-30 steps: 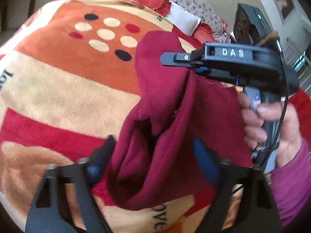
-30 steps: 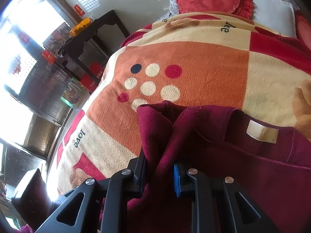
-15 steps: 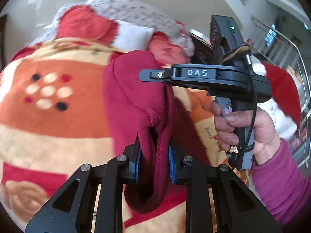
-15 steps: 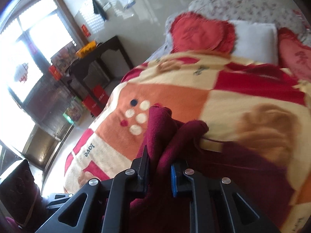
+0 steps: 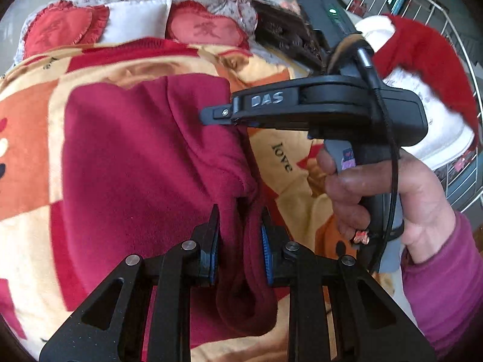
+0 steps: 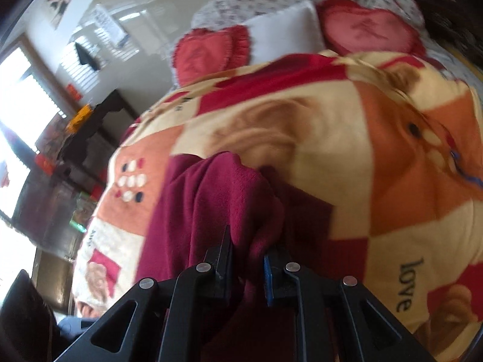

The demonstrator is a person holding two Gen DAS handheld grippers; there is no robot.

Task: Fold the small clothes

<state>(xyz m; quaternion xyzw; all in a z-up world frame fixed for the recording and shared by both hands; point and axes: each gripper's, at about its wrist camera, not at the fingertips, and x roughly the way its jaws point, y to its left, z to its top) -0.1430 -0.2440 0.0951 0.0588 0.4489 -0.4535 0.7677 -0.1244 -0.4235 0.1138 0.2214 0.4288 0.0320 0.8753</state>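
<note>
The left gripper [image 5: 240,241] is clamped on a bunched fold of the dark red garment [image 5: 145,163]; the cloth fills the narrow gap between its blue-faced pads and hangs in a thick roll below them. Its jaws closed down onto this fold within the last second, from a much wider stance. The right gripper [image 6: 247,253] is likewise pinched tight on a gathered edge of the same garment [image 6: 211,211], the fabric squeezed between its pads and humped up just ahead of them; its jaws have also been narrowing, though less.

In the left wrist view the right gripper [image 5: 217,114] shows from the side, its black body stamped with pale letters and its tip buried in the garment's upper right corner. A hand [image 5: 389,199] in a magenta sleeve [image 5: 446,286] wraps the grey handle, with a black cable running down past it.

Between the two grips the garment spreads as a broad, slightly creased panel, lifted at the held edge and lying on the bed's blanket [image 5: 286,157] farther away. The blanket is a fleece patchwork of orange, cream and red squares with dots and the word "love".

At the head of the bed lie two red heart-shaped cushions [image 5: 60,30] with a white pillow [image 5: 135,21] between them, backed by floral bedding. In the right wrist view, bright windows and dark wooden furniture [image 6: 90,126] stand at the left.
</note>
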